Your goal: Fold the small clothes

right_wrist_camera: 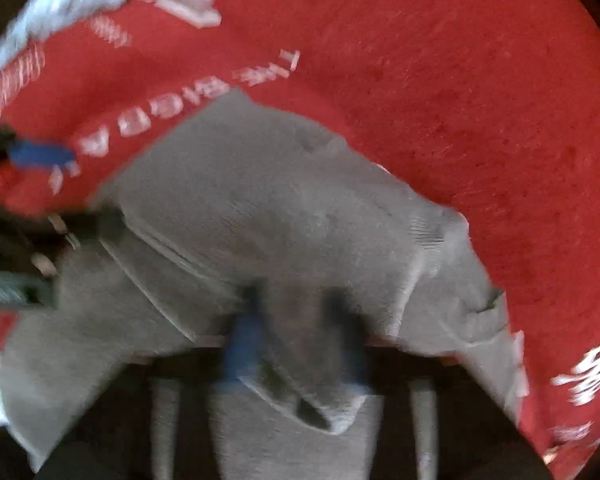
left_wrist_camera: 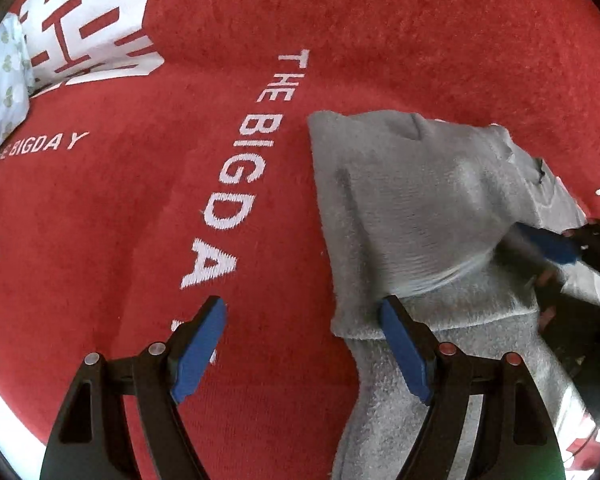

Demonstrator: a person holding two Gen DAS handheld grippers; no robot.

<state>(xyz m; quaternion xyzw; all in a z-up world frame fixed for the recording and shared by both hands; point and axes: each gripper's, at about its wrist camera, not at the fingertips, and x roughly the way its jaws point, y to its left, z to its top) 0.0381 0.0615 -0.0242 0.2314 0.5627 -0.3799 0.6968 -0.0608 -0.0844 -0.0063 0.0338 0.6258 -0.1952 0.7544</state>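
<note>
The carpet (left_wrist_camera: pixel 380 32) is showing up deep red, with white lettering reading THE BIG DAY and a chunky white symbol block (left_wrist_camera: pixel 88 20) in the corner. The small garment (left_wrist_camera: pixel 412 200) is looking plain fuzzy grey. Both grippers are wearing blue pads (left_wrist_camera: pixel 198 348) on black frames. A pale blue cloth (left_wrist_camera: pixel 0 88) with little greenish leaf prints is peeking in.

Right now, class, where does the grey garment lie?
In the left wrist view the grey garment lies right of centre on the red cloth, beside its white lettering.
</note>
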